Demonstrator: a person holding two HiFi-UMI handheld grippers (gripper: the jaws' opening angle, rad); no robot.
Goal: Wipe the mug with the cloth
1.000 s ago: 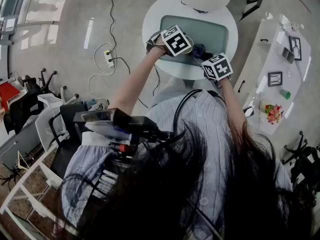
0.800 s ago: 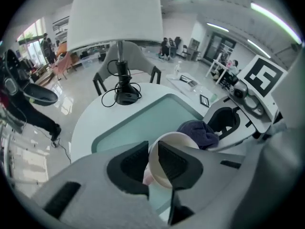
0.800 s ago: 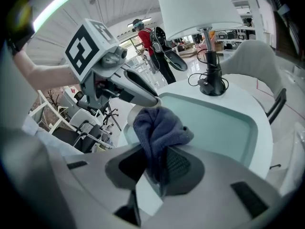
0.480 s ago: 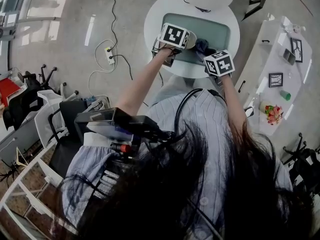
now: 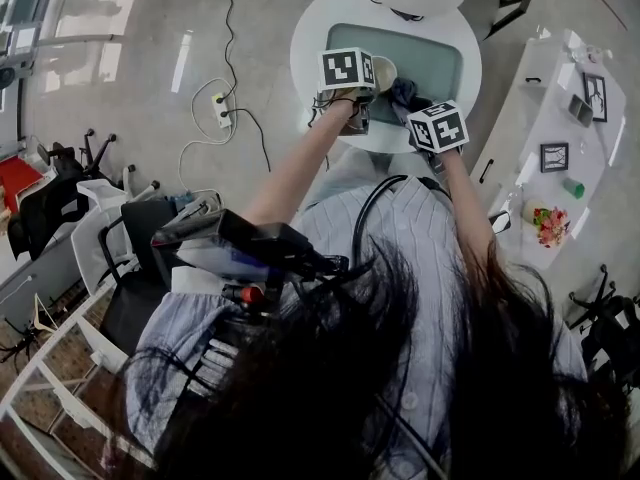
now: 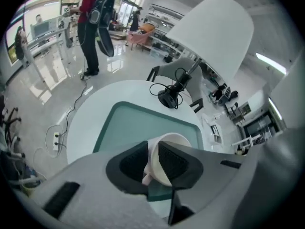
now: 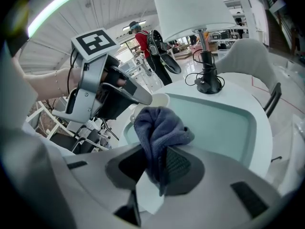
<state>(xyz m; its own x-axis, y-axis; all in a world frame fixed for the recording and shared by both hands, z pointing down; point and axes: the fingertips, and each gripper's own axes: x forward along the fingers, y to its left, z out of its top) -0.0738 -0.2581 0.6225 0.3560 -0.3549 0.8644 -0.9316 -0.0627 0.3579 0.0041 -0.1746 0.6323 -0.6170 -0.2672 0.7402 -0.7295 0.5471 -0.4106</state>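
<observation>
**Cream-white ceramic mug (image 6: 155,161) held above a round white table (image 5: 305,63), with a bunched grey-blue cloth (image 7: 159,125) just beside it.**
The mug's wall is clamped between the jaws of the left gripper (image 6: 153,151), over the near edge of a teal rectangular mat (image 5: 435,63) laid on the table. The cloth is pinched in the closed jaws of the right gripper (image 7: 157,151). Contact between cloth and mug cannot be confirmed. A white-shaded lamp (image 6: 214,32) stands at the table's far side.
</observation>
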